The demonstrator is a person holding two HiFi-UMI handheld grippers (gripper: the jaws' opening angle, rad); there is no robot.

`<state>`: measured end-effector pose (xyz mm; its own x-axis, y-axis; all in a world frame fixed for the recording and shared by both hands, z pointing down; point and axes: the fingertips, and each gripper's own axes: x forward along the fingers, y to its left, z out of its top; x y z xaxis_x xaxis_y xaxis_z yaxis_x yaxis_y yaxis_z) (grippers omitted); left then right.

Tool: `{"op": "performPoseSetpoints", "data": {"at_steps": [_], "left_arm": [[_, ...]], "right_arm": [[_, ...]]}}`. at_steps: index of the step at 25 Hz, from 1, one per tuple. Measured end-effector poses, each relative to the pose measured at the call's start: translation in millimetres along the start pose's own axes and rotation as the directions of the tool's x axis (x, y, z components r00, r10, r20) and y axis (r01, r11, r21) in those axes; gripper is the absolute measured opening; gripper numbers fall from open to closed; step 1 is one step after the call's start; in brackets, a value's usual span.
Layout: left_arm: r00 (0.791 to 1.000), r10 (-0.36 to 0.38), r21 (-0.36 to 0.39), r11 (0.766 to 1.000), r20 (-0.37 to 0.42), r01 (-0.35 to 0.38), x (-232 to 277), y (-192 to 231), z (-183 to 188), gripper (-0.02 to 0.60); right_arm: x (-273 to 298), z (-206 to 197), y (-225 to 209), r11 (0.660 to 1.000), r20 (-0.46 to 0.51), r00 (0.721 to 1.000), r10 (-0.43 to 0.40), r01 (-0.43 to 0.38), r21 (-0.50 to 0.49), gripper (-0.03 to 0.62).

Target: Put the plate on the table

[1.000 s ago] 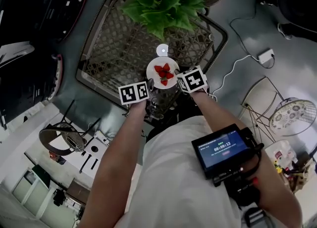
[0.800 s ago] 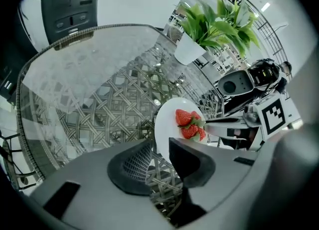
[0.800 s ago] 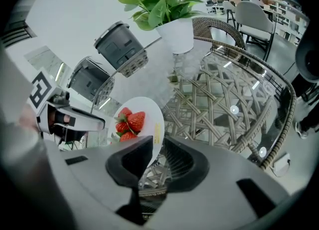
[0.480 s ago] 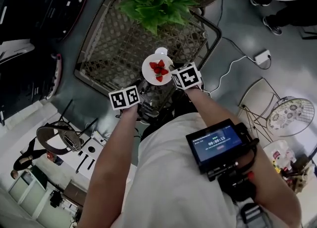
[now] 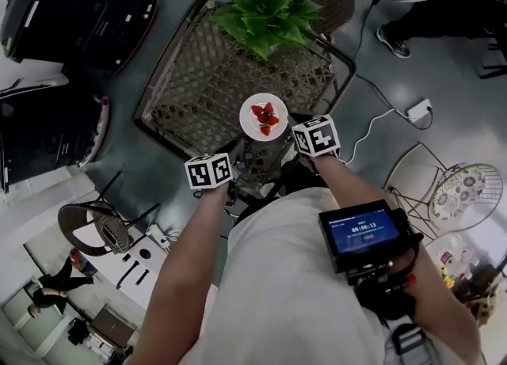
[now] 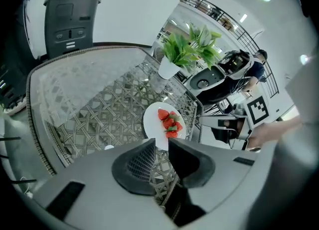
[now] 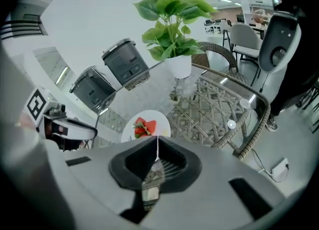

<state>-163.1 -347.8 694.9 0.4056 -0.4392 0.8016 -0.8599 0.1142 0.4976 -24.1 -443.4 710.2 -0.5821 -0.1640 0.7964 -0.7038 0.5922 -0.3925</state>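
Plate sits further in over the table's near edge than a second ago, and both marker cubes have shifted with it. It's round, white and glossy, with a small heap of red strawberries with green caps in the middle. It shows just below frame centre in the head view, at the near rim of the table. Contact with the top can't be confirmed.

Table is a rounded-square frame of woven wicker lattice under a clear glass top, with a dark rim.

Left gripper: ribbed black pads are narrowly apart, and the plate's near rim shows between the tips with wicker visible lower in the gap. No clear clamp on it.

Right gripper: pads are pressed together on the plate's rim, with only a thin white sliver left between them. It comes in from the plate's right side in the head view, the left gripper from lower left.

Potted plant, broad green leaves in a tapered white pot, stands at the table's far edge, well apart from the plate. Two black boxy bins are at upper left. White power adapter with its cable lies on the grey floor at right.
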Motion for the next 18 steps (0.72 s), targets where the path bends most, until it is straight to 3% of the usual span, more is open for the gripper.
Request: {"op": "performPoseSetpoints", "data": {"at_steps": [2,5,9,13,18], "left_arm": [[1.0,-0.013,0.013,1.0,0.025,0.013,-10,-1,-5,0.075],[0.996,-0.049,0.056,0.997,0.076,0.045,-25,-7,-10,0.005],[0.985,-0.11,0.148,0.985,0.136,0.09,-52,-22,-24,0.005],[0.966,-0.168,0.267,0.957,0.195,0.113,-77,-44,-35,0.005],[0.942,-0.236,0.323,0.934,0.239,0.153,-103,-63,-49,0.005]], "right_arm": [[-9,-3,5,1.0,0.008,1.0,-0.003,0.003,-0.009,0.012],[-24,-7,19,0.999,0.027,1.0,0.013,-0.012,-0.036,0.011],[-49,-13,49,0.996,0.079,0.995,0.058,-0.053,-0.065,0.005],[-74,-19,78,0.992,0.133,0.986,0.101,-0.09,-0.088,0.005],[-101,-30,107,0.988,0.194,0.972,0.132,-0.113,-0.104,0.005]]}}
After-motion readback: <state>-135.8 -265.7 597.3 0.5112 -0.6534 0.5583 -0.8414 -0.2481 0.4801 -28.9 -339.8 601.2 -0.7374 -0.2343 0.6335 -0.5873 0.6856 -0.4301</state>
